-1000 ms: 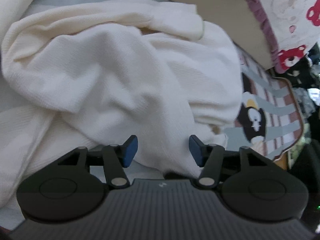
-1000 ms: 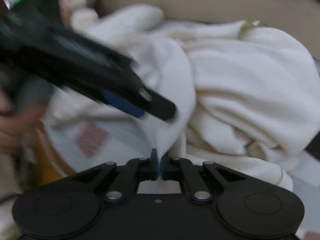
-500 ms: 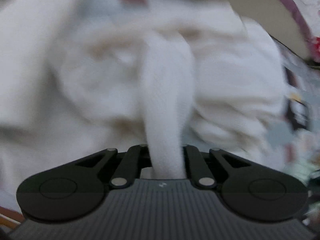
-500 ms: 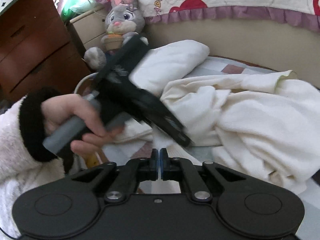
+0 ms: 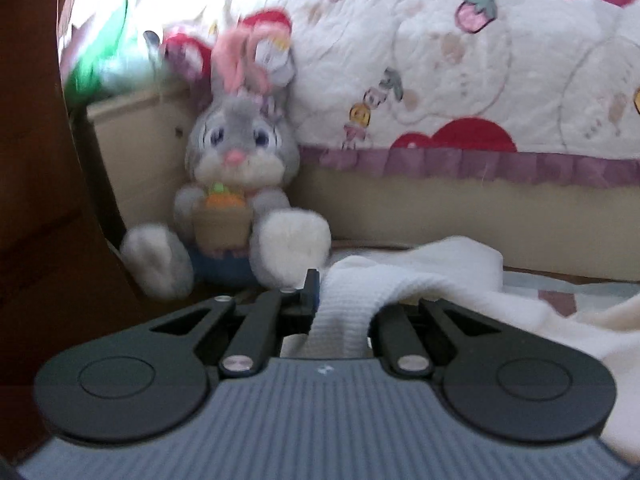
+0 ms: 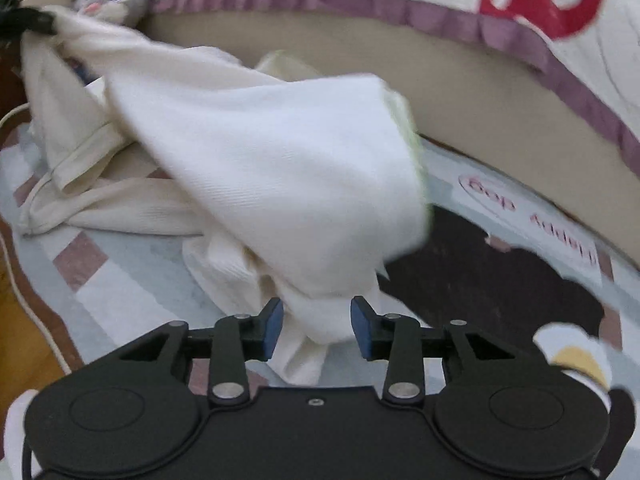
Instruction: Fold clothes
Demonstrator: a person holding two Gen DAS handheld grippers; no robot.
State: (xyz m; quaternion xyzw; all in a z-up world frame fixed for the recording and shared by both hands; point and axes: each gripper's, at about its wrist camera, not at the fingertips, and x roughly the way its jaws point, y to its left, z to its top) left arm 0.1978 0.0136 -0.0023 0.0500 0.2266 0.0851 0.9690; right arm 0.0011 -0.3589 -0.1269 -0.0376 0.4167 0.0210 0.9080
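Behind left gripper (image 5: 340, 308), plush rabbit (image 5: 236, 184); only right view shows rug (image 6: 132, 280).

You see a matt, ribbed-knit cream garment (image 6: 272, 168), a fuzzy plush rabbit (image 5: 236, 200), a quilted cotton bedcover (image 5: 460, 72) and matt black plastic gripper bodies.

One garment (image 6: 272, 184), seemingly; one plush rabbit (image 5: 236, 200)
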